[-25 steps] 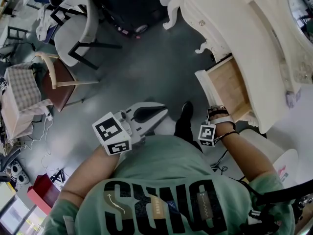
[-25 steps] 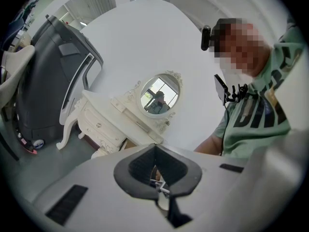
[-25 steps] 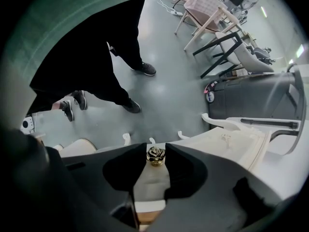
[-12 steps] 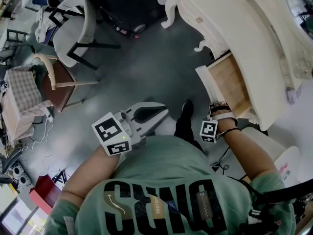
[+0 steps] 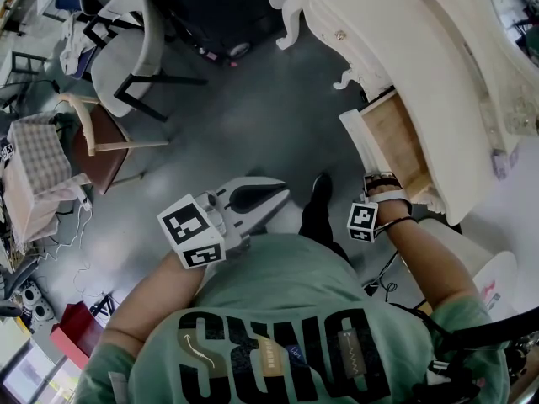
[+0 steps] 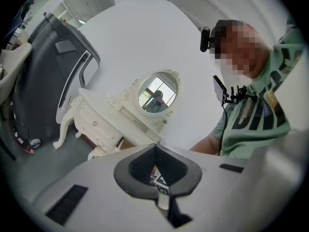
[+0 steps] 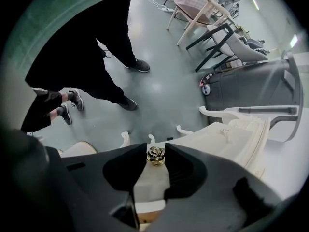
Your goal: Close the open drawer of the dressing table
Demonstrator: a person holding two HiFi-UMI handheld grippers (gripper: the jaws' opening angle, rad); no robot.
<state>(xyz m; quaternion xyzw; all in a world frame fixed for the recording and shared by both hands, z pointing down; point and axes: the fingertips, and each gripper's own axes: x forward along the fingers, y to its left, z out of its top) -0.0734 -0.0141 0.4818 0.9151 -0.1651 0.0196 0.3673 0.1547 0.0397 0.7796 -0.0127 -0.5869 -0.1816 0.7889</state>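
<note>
The cream dressing table (image 5: 404,49) stands at the upper right of the head view. Its open drawer (image 5: 396,146) shows a bare wooden inside, with its cream front panel (image 5: 360,154) facing me. My right gripper (image 5: 377,183) points steeply down at that front. In the right gripper view my right gripper (image 7: 155,151) has both pads closed on the gold rose-shaped drawer knob (image 7: 155,155). My left gripper (image 5: 282,194) hangs level in front of my body, away from the table, shut and holding nothing. In its own view my left gripper (image 6: 154,149) has its pads meeting.
A white stool (image 5: 480,268) stands right of the drawer. Two chairs (image 5: 126,49) (image 5: 101,146) and a cloth-covered table (image 5: 38,162) stand at the left. An oval mirror (image 6: 157,93) tops the dressing table, and a dark grey machine (image 6: 43,81) stands beside it. My shoe (image 5: 320,190) is near the drawer front.
</note>
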